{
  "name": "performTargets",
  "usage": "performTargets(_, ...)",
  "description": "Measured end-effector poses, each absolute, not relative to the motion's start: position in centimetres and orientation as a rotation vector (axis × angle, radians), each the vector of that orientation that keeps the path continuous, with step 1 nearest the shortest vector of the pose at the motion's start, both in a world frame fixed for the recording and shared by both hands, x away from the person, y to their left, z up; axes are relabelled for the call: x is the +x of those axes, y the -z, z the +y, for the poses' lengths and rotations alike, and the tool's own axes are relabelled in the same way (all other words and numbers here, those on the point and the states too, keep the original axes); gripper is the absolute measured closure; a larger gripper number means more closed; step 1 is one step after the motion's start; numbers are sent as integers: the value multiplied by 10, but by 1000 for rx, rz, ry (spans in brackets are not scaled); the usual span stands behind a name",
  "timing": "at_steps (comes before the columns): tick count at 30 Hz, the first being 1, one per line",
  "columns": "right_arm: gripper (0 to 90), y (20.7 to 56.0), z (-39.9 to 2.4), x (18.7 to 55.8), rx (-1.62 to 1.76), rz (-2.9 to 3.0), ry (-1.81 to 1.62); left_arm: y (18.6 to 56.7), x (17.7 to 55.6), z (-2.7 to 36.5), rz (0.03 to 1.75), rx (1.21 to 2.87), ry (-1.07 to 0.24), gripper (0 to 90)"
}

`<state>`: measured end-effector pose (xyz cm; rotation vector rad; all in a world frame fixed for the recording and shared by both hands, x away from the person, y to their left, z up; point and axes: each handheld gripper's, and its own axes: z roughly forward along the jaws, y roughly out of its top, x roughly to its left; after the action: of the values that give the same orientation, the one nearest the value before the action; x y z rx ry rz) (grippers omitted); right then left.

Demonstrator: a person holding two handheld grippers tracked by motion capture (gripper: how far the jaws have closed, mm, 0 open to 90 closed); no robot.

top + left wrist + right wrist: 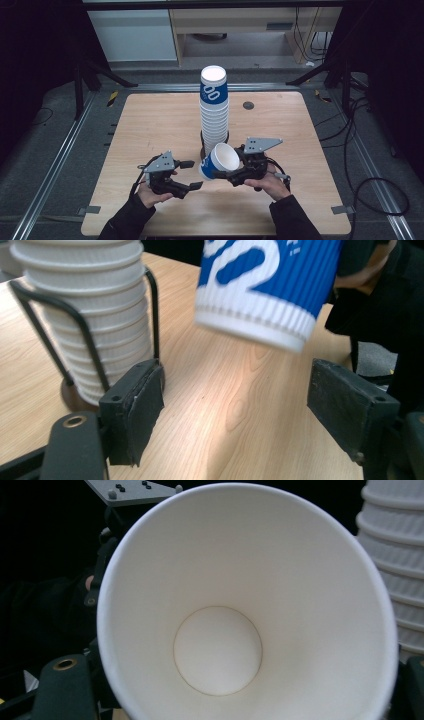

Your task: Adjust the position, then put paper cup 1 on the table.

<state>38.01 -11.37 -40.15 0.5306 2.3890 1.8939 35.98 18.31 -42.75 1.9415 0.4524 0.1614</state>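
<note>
Right gripper [220, 174]: clamped on the rim of a cup [219, 160], which lies tilted with its mouth toward this gripper.
Left gripper [192, 174]: jaws spread, nothing between them; the cup's base hangs just past its tips, apart.
Stack [214, 110]: cups in a wire holder [85, 330], just behind the held cup.
Table [150, 120]: beneath both.

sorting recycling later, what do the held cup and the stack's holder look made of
Held cup: seemingly paper, matte; ribbed blue-and-white outer wall, plain white inside with a seamed round bottom. Holder around the cup stack: probably metal wire with a black coating, thin bent rods on a dark round base; the base's material is unclear.
</note>
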Motion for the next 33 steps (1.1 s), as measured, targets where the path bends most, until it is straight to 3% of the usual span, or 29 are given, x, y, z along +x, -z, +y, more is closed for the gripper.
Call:
performTargets(18,205,393,-160,385,738,2240,-1704,434,381,219,740,1913,-297,204)
performTargets(33,204,400,-201,407,1061,2097,-1368,436,392,241,858,1875,-339,195)
